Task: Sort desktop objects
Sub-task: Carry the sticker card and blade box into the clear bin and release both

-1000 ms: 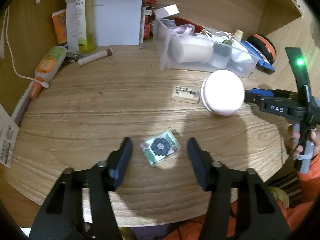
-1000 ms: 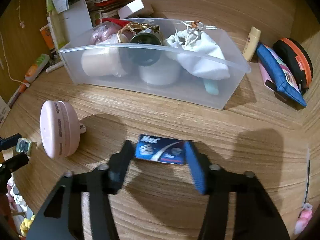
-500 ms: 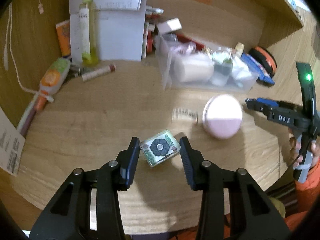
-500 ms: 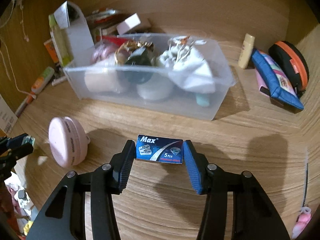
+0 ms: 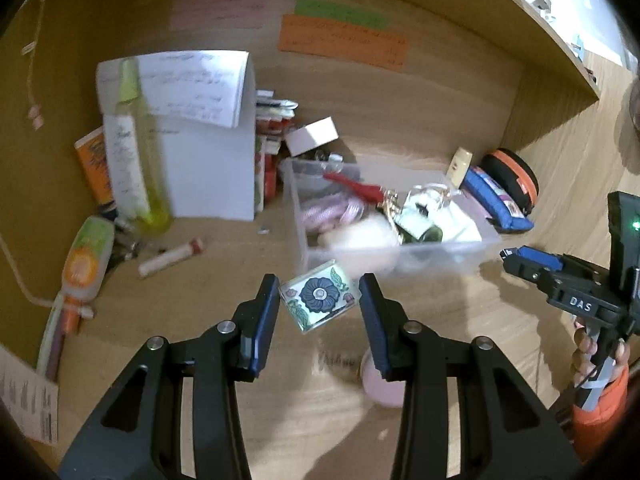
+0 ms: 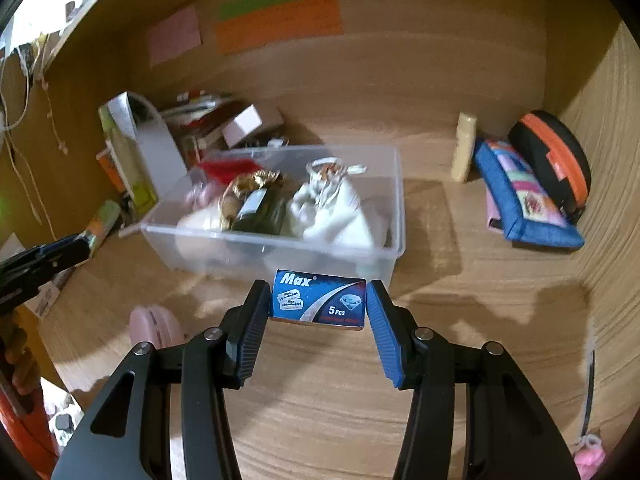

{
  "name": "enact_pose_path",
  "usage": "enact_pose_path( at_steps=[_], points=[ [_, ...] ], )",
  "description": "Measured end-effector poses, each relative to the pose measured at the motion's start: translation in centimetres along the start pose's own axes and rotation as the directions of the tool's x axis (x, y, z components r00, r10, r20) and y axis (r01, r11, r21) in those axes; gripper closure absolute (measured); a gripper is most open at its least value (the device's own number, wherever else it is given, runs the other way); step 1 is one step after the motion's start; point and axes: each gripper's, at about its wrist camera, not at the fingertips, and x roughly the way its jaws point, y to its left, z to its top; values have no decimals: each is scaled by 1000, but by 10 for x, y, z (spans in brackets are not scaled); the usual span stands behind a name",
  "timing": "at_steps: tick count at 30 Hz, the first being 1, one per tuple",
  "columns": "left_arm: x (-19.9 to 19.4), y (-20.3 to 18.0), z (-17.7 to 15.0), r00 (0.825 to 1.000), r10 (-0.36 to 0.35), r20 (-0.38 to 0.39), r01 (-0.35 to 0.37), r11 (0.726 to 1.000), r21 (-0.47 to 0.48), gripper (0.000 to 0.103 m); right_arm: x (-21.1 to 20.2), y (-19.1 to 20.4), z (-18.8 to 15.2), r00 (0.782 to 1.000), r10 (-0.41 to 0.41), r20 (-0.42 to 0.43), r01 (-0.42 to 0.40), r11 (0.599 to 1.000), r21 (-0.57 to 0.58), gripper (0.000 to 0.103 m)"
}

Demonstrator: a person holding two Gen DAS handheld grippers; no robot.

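Wood-grain tabletop (image 6: 460, 288) set in a wooden alcove, coloured paper notes stuck on the back wall, clutter along the rear edge. Largest item is the clear plastic bin (image 6: 394, 204), already crowded: dark bottle, white cloth bundle, red and pink bits, little free room showing. To its right a blue pouch (image 6: 524, 204) leans against a black-and-orange case (image 6: 560, 152); a pink round case (image 5: 380, 384) sits on the wood nearer the viewer. Right claw (image 6: 318, 302) has its jaws closed to the width of a blue razor-blade box (image 6: 320, 300), pinching it by the two short ends, held just in front of the bin's near wall. Left claw (image 5: 318, 300) grips a small floral glass tile (image 5: 318, 298), tilted corner-wise between the jaws, apparently held on its corners only, clear of the wood and near the bin's left corner. Risks, as judged: the tile's slick, skewed hold could let it pivot and drop, and glass may chip; the thin card box could buckle under pressure; both claws converging on one bin could collide, or knock the bin wall; items dropped on the heap may roll back out.
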Motion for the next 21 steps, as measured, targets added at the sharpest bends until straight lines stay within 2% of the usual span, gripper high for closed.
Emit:
enact_pose_path(
  at_steps=[9, 21],
  points=[
    [37, -5, 31, 1000, -21, -10, 21, 1000, 13, 62, 8, -14, 24, 1000, 5, 27, -6, 1000, 15, 57],
    [92, -14, 44, 997, -36, -74, 41, 997, 63, 62, 54, -13, 41, 999, 15, -35, -15, 1000, -3, 57]
  ],
)
